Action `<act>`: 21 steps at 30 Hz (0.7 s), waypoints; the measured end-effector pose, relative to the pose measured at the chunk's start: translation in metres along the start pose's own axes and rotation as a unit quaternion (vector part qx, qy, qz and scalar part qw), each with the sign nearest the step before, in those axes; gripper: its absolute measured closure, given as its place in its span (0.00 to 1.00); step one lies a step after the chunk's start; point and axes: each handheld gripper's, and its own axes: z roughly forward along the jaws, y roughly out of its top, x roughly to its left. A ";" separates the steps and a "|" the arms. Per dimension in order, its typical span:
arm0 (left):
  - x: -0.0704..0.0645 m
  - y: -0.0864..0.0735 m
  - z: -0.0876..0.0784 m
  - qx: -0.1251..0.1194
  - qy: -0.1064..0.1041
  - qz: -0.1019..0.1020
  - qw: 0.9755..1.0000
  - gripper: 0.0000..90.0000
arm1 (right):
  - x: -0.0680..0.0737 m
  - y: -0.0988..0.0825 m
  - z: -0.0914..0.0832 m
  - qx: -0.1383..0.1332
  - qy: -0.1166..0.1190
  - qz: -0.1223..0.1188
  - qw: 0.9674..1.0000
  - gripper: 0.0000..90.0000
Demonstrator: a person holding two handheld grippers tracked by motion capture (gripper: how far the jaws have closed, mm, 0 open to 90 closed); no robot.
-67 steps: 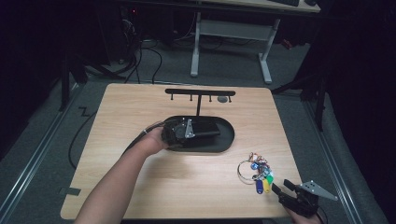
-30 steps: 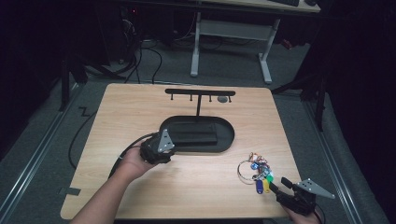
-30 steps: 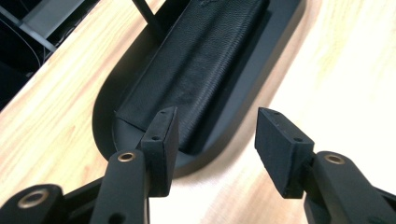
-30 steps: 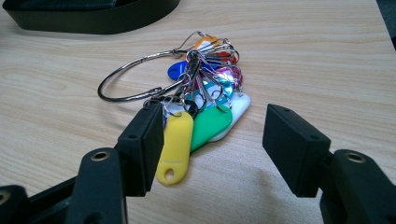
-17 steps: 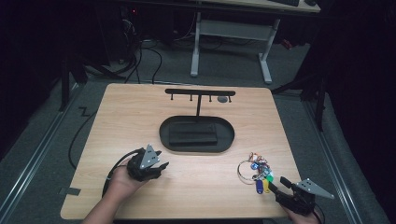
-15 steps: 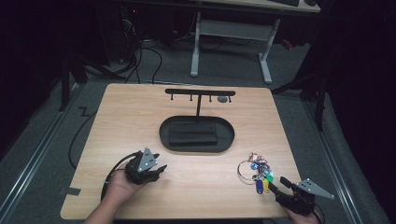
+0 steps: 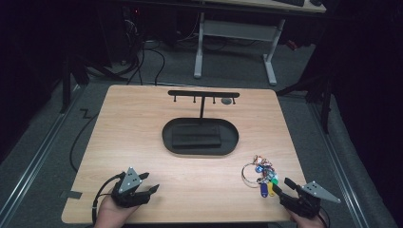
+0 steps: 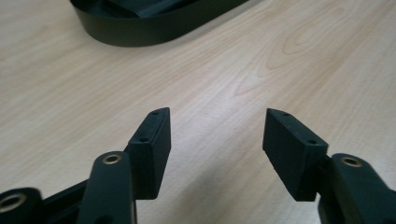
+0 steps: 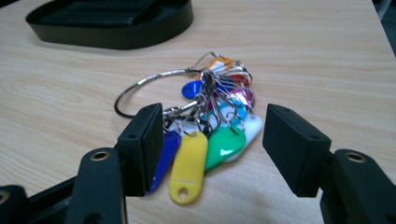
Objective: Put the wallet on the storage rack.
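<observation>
A bunch of key tags (image 7: 260,175) lies on a wooden table (image 7: 142,123), near its front right corner. A large wire ring (image 9: 149,88) holds many small split rings, each carrying a plastic tag: yellow, green, blue, white, teal, red, orange and pink, fanned out in a heap. The yellow tag (image 9: 187,164) lies closest to the front edge.

The right gripper (image 7: 285,190) sits low at the front right corner, held by a hand (image 7: 304,216), jaws spread wide and empty, pointing at the tags and just short of them. In the right gripper view the tags lie between the two jaws.

The left gripper (image 7: 147,186) rests near the front left corner, hand (image 7: 114,211) behind it, jaws apart over bare wood.

A black oval tray (image 7: 200,137) with a hook stand (image 7: 203,94) sits mid-table.
</observation>
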 end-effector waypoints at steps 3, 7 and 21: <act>0.004 -0.002 0.000 -0.004 0.004 -0.007 1.000 0.43 | 0.003 0.002 0.001 -0.003 0.003 -0.004 1.000 0.42; 0.009 -0.003 0.000 -0.015 0.000 -0.018 1.000 0.43 | 0.010 0.006 0.005 0.013 -0.001 -0.020 1.000 0.41; 0.016 -0.004 -0.001 -0.029 -0.019 -0.027 0.999 0.41 | 0.034 0.034 0.024 0.125 -0.013 -0.077 0.989 0.35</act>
